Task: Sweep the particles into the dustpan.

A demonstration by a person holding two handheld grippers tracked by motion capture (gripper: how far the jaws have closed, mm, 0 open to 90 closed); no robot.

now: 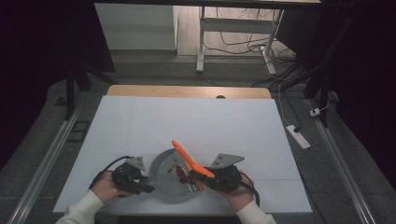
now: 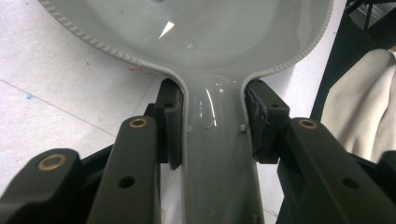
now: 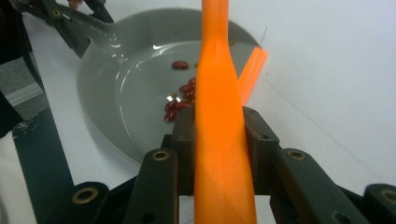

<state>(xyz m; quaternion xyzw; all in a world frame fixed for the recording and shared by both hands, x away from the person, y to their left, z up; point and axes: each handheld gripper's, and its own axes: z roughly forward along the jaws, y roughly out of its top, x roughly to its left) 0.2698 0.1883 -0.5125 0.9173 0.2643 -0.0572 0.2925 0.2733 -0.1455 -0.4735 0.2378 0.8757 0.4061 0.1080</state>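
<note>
A grey dustpan (image 1: 161, 169) lies near the table's front edge, with a small heap of red beans (image 1: 179, 171) in it. My left gripper (image 1: 145, 185) is shut on the pan's handle (image 2: 215, 140), pads pressed on both sides below the ribbed bowl (image 2: 210, 32). My right gripper (image 1: 200, 178) is shut on an orange scraper (image 1: 186, 157) that slants up and left over the pan. In the right gripper view the orange handle (image 3: 219, 116) runs between the pads, its blade past the beans (image 3: 180, 100) at the pan's (image 3: 121, 93) far rim.
A white sheet (image 1: 187, 121) covers the table, with a wooden strip (image 1: 187, 91) along the far edge. A power strip (image 1: 298, 136) lies on the floor at the right. A pale sleeve (image 2: 359, 102) shows beside the left gripper.
</note>
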